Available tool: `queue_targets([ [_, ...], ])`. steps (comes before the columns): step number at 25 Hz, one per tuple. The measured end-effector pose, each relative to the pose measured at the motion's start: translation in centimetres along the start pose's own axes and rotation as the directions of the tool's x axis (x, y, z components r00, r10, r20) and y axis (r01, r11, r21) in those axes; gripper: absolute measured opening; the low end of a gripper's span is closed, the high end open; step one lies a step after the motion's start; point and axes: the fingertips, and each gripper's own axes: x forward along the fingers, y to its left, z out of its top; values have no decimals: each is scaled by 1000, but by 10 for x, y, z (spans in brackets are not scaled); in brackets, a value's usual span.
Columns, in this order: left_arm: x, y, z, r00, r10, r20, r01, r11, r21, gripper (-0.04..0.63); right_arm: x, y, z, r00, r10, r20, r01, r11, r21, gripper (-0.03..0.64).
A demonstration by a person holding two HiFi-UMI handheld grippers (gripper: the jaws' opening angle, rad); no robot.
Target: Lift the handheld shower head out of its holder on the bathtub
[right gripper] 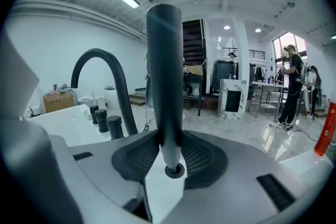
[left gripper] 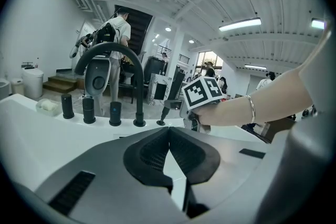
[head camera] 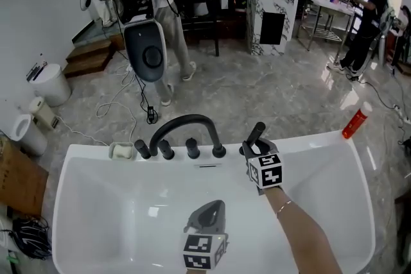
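The right claw (right gripper: pixel 167 145) pinches the shower head (right gripper: pixel 164 76) low on its upright stem. The stem's foot meets the holder (right gripper: pixel 174 169) just beneath the claw, so the lift looks barely begun. Next comes a straight upward pull, keeping the stem plumb until it clears. The left claw (left gripper: pixel 169 136), pressed together and empty, hangs nearby.

Right of the arched spout (head camera: pixel 186 128), the shower head (head camera: pixel 257 133) shows only its upper end in the head view; the right gripper (head camera: pixel 254 148) and its marker cube (head camera: pixel 265 170) cover the rest. In front of the spout, the left gripper (head camera: pixel 212 210) and the bathtub (head camera: pixel 83 189) run off the bottom edge. Far right of the spout, the red bottle (head camera: pixel 355 123) has a label too small to read.
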Motion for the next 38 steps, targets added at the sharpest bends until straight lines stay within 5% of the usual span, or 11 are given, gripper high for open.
queue_targets([
  [17, -91, -60, 90, 994, 19, 103, -25, 998, 55, 20, -139, 16, 131, 994, 28, 106, -24, 999, -43, 133],
  [38, -200, -145, 158, 985, 26, 173, -49, 991, 128, 20, -304, 36, 226, 980, 45, 192, -36, 998, -48, 133],
])
